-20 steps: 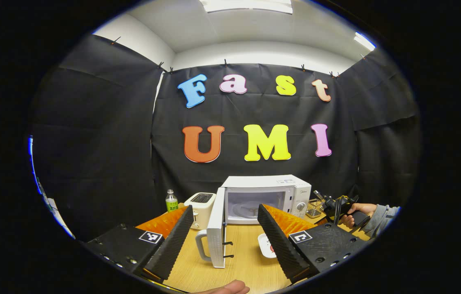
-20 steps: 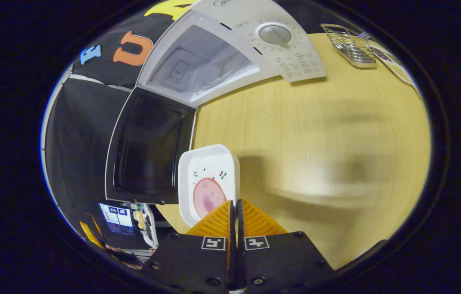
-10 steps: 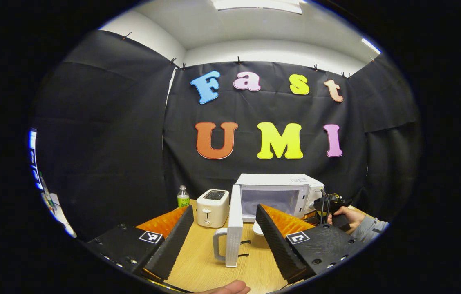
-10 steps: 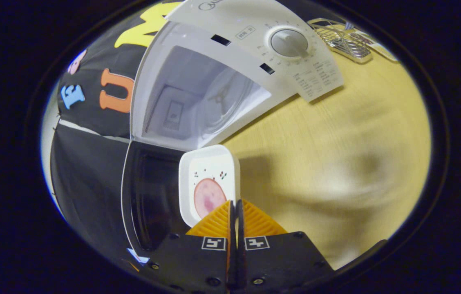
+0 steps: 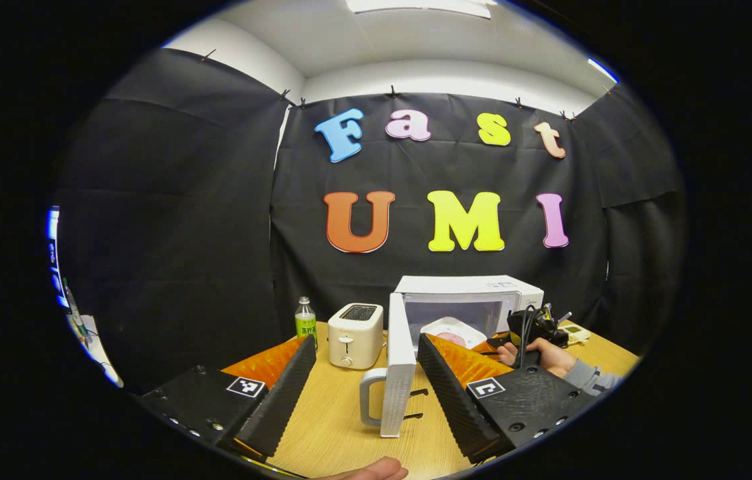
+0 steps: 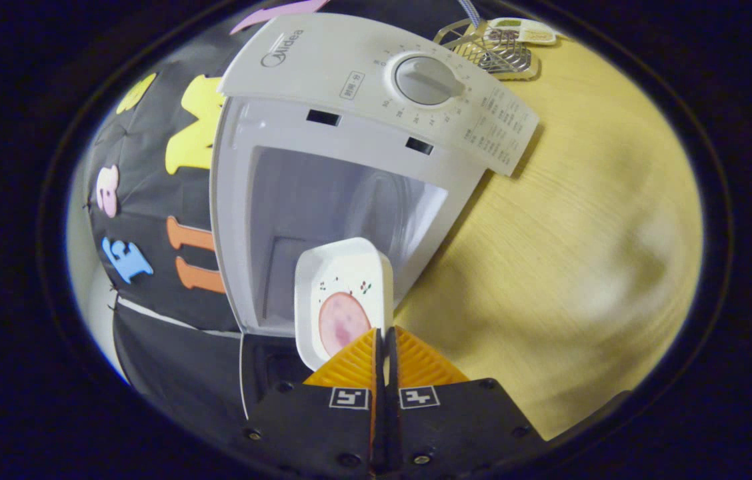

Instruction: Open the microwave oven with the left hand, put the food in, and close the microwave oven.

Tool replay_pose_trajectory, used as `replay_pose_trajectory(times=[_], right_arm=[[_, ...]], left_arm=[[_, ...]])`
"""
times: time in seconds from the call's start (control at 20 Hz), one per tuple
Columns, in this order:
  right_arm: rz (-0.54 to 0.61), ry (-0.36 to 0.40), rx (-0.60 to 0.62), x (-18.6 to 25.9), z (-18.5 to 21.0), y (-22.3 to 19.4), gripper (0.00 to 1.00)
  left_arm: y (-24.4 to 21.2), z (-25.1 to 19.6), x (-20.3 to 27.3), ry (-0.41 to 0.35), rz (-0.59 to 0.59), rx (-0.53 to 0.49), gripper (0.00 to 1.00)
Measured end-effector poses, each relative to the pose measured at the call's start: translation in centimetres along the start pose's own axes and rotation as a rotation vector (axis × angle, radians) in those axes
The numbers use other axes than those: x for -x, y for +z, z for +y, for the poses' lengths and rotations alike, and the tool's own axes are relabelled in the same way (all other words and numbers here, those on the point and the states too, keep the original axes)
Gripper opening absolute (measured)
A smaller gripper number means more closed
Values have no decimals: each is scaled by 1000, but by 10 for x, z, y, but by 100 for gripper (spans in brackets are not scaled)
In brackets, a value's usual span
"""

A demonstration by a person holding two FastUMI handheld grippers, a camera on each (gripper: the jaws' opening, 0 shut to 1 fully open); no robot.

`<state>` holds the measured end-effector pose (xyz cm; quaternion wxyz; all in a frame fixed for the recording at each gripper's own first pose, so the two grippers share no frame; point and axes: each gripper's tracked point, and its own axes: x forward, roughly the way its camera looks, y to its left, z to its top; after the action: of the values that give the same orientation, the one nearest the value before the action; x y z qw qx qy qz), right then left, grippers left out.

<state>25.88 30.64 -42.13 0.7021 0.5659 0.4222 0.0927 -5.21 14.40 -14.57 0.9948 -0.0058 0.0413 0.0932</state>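
The white microwave (image 5: 469, 293) stands on the wooden table (image 5: 329, 427) with its door (image 5: 397, 373) swung wide open, edge-on to me. In the right gripper view my right gripper (image 6: 383, 331) is shut on the rim of a white plate (image 6: 343, 280) that carries a pink slice of food (image 6: 341, 321). The plate hangs tilted just in front of the microwave's (image 6: 363, 120) open cavity (image 6: 323, 207). In the left gripper view that plate (image 5: 451, 330) sits at the oven's mouth, with a hand holding the right gripper (image 5: 528, 328) beside it. My left gripper (image 5: 367, 342) is open and holds nothing, short of the door.
A white toaster (image 5: 355, 325) and a green-labelled bottle (image 5: 305, 320) stand left of the microwave. A wire rack (image 6: 493, 50) lies on the table (image 6: 583, 233) beyond the oven's dial (image 6: 426, 79). A fingertip (image 5: 369, 472) shows at the bottom edge.
My right gripper has carried the plate from beside the open door up to the cavity's mouth. The left gripper stays open and has drifted left, so the oven sits further right.
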Motion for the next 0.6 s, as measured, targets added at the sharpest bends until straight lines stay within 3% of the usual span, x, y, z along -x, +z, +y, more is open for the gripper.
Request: replay_pose_trajectory(times=[0.15,0.4,0.55,0.6], right_arm=[[-135,19,-50,-17,10,10,3],[-188,-3,-94,-57,14,19,4],[-268,-20,-57,-74,13,40,0],[-296,-27,-38,-77,12,48,4]], left_arm=[[-5,2,-4,-5,2,6,94],[-14,-5,-6,-53,-1,1,94],[-20,1,-8,-34,10,-6,94],[-22,1,-6,-36,13,-8,94]])
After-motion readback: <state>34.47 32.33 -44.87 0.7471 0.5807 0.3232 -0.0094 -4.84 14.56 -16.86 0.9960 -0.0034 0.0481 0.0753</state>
